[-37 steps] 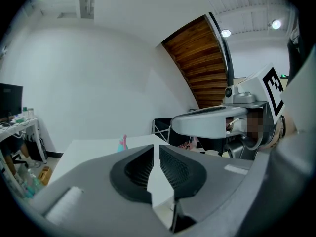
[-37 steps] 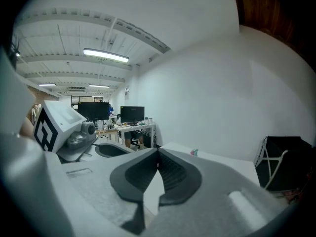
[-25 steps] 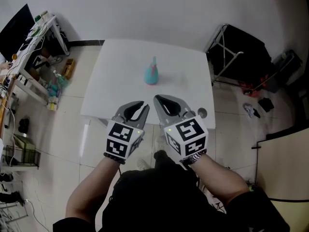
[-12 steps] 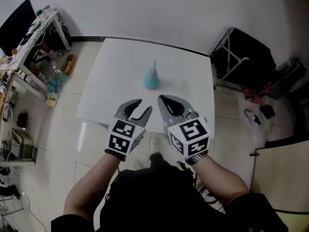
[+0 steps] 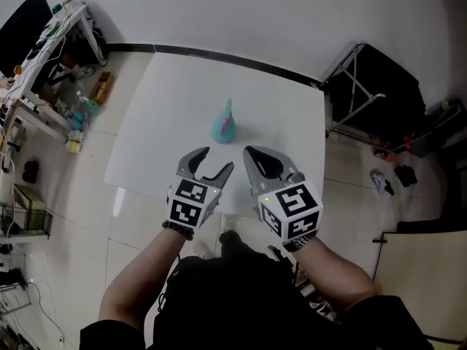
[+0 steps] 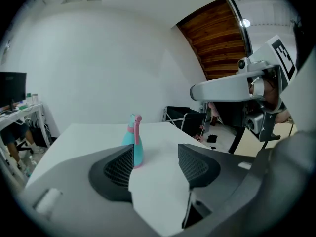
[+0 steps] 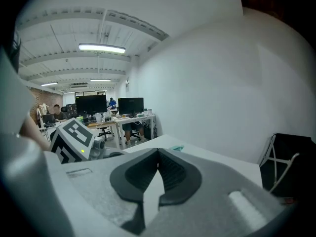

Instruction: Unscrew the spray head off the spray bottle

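The left gripper (image 5: pixel 216 160) had its jaws standing roughly half apart, having just been opening, and nothing lay between them; only bare white table (image 5: pixel 157 122) showed through the gap. The right gripper (image 5: pixel 250 152), close beside it on the right, had its jaws pressed together tip to tip with nothing caught in them. Each carried its marker cube (image 5: pixel 188 203) at the wrist end, toward the person. Both grippers pointed forward and somewhat downward from the near edge of the table. The spray bottle (image 5: pixel 223 125) stood upright on the table ahead of both grippers, well apart from them and touched by neither. It lay a little to the right of the left gripper's line and a little to the left of the right gripper's line. In the left gripper view the teal body sat just past the left jaw's ribbed pad, partly hidden behind it, with the pink spray head (image 6: pixel 138 123) on top of the bottle. In the right gripper view only a small teal sliver of it showed over the closed jaws, on the far table surface. Off to the right of the right gripper, beyond the table's edge, stood a black folding stand (image 5: pixel 373 86) on the tiled floor. Far to the left of the left gripper was a cluttered desk (image 5: pixel 52 39) against the wall.
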